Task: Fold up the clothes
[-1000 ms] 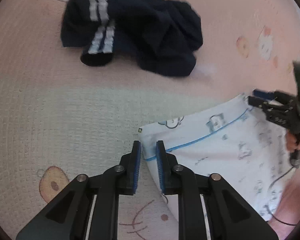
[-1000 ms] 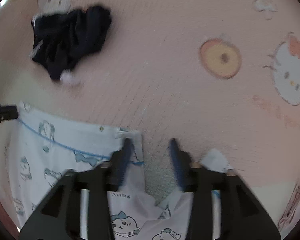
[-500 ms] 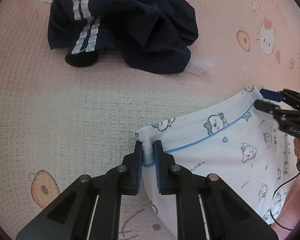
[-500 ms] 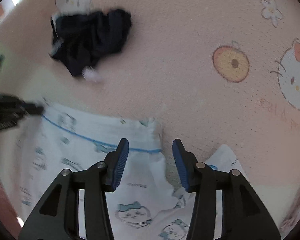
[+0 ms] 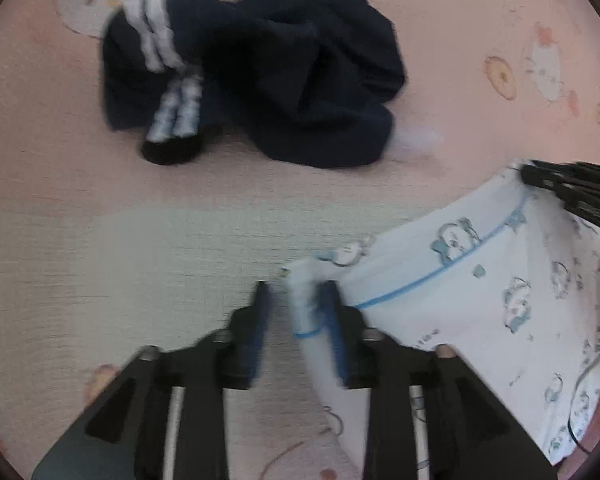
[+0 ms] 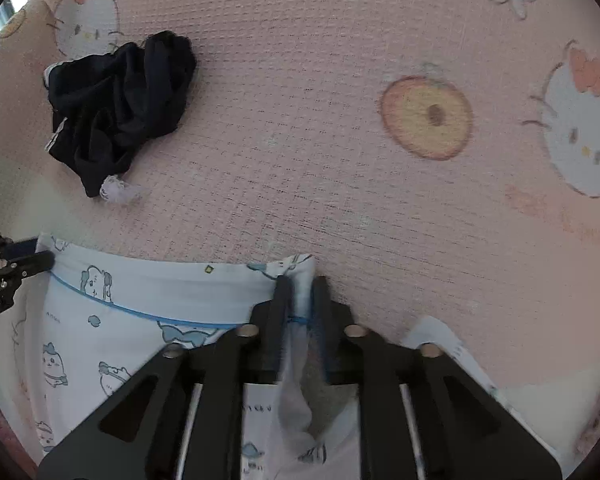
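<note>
A pink waffle-textured mat (image 6: pixel 340 160) printed with cartoon cats (image 6: pixel 580 128) and doughnuts (image 6: pixel 426 118) covers the floor

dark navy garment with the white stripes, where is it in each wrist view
Left wrist view: navy garment lies crumpled across the upper centre.
Right wrist view: navy garment appears smaller at upper left.
Shared landmark: the white printed garment's blue-piped edge, lower right in the left view and lower left in the right view.
</note>
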